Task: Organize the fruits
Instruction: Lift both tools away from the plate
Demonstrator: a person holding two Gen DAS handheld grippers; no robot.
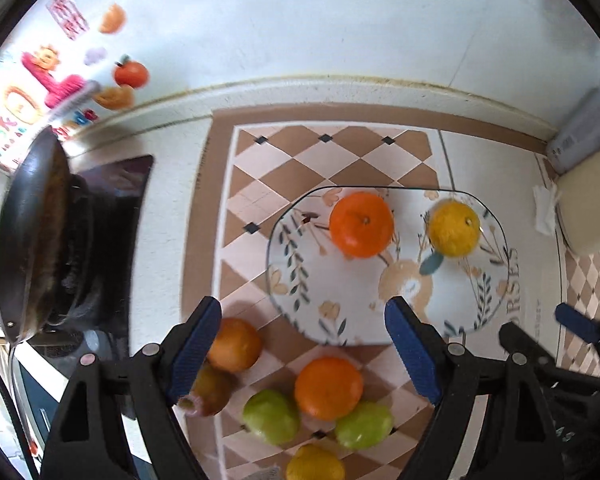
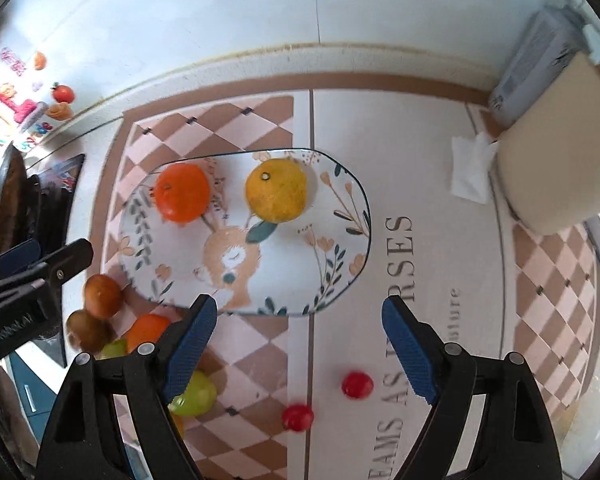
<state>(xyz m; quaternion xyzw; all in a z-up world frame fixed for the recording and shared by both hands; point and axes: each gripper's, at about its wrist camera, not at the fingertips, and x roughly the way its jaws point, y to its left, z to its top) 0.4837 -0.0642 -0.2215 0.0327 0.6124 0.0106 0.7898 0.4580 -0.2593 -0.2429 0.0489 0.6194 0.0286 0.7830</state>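
A glass plate with a deer print (image 1: pixel 300 280) (image 2: pixel 340 184) holds an orange (image 1: pixel 361 224) (image 2: pixel 182 192) and a yellow citrus (image 1: pixel 454 229) (image 2: pixel 276 190). My left gripper (image 1: pixel 304 344) is open and empty, above loose fruit: an orange (image 1: pixel 327 387), two green fruits (image 1: pixel 271 417) (image 1: pixel 364 425), another orange (image 1: pixel 236 344), a brownish fruit (image 1: pixel 210 392) and a yellow one (image 1: pixel 315 463). My right gripper (image 2: pixel 298 340) is open and empty over the mat near the plate's front edge. Two small red fruits (image 2: pixel 357 384) (image 2: pixel 297 417) lie between its fingers.
A dark pan (image 1: pixel 32 236) sits on a stove at the left. A beige container (image 2: pixel 552 152), a white tissue (image 2: pixel 470 172) and a grey box (image 2: pixel 536 64) stand at the right. The wall runs along the back of the checkered mat (image 1: pixel 324 160).
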